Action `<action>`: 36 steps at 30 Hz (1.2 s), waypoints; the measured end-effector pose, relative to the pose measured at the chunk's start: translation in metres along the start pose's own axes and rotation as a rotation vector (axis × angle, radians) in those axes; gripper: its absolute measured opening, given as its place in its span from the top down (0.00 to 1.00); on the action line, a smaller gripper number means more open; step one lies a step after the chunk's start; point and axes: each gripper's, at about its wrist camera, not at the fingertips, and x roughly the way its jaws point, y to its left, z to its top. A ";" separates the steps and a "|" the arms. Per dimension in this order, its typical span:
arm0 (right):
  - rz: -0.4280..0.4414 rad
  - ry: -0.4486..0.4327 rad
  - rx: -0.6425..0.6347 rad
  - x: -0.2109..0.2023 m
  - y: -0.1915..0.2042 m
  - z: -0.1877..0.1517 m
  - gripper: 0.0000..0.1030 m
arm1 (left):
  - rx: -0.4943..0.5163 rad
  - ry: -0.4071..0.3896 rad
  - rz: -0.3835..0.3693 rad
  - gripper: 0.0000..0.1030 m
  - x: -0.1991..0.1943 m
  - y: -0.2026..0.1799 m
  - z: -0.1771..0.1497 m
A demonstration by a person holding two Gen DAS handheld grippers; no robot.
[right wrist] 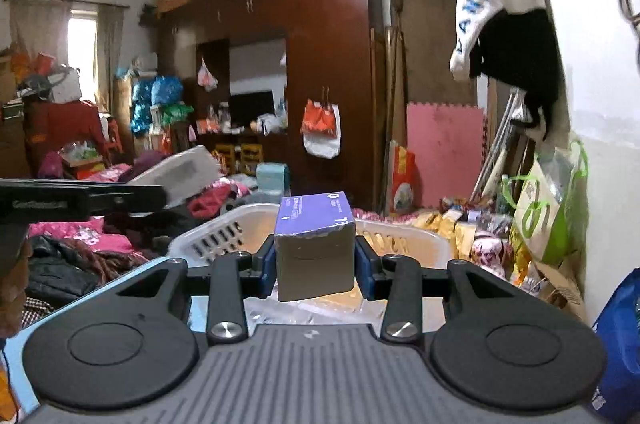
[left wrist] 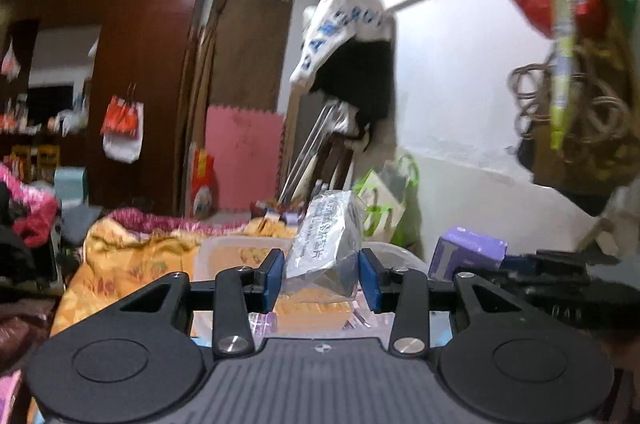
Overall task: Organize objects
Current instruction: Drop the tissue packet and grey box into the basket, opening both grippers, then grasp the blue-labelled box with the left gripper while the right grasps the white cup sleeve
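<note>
My left gripper is shut on a silver plastic-wrapped packet with blue print, held up above a white plastic basket. My right gripper is shut on a purple-topped box with a grey end, held above the same white basket. The purple box and the right gripper's black body also show at the right in the left wrist view. The left gripper's black body and its packet show at the left in the right wrist view.
An orange patterned cloth lies under the basket. A dark wooden wardrobe, a pink foam mat and a white wall with hung clothes and bags stand around. Piled clothes lie to the left.
</note>
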 end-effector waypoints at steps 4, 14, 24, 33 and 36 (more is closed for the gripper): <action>-0.023 0.043 -0.011 0.018 -0.003 -0.005 0.59 | -0.007 0.067 0.055 0.57 0.029 0.006 -0.005; -0.070 0.043 -0.034 0.015 0.006 -0.006 0.05 | -0.056 0.060 0.053 0.31 0.040 0.022 -0.016; 0.079 0.018 0.146 -0.093 -0.006 -0.124 0.00 | 0.063 -0.010 0.015 0.13 -0.095 0.023 -0.100; 0.127 0.092 0.204 -0.080 0.000 -0.166 0.01 | -0.088 0.250 0.022 0.13 -0.063 0.049 -0.148; 0.114 0.089 0.187 -0.076 0.004 -0.161 0.03 | -0.132 0.277 -0.006 0.13 -0.052 0.051 -0.151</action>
